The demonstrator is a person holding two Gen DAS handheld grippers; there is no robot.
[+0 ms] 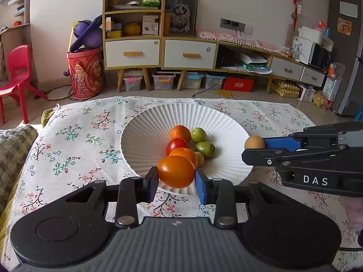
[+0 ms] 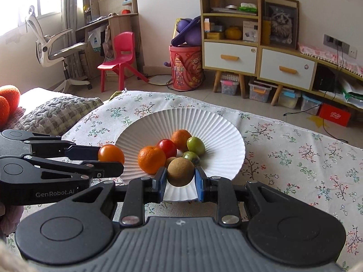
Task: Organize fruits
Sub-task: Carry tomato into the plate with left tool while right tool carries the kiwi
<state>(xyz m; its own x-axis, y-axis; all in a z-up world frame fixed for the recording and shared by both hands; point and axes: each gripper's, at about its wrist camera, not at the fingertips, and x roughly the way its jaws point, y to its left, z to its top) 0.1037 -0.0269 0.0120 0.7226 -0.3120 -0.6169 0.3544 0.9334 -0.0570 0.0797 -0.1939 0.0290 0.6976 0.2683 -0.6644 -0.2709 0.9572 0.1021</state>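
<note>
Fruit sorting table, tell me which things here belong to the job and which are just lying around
Part of the job:
left gripper shut on orange tomato
right gripper shut on brown fruit
white ribbed plate with oranges, red tomato, green fruits

Just lying about:
red chair
red bin
cat picture
floral cloth
</note>
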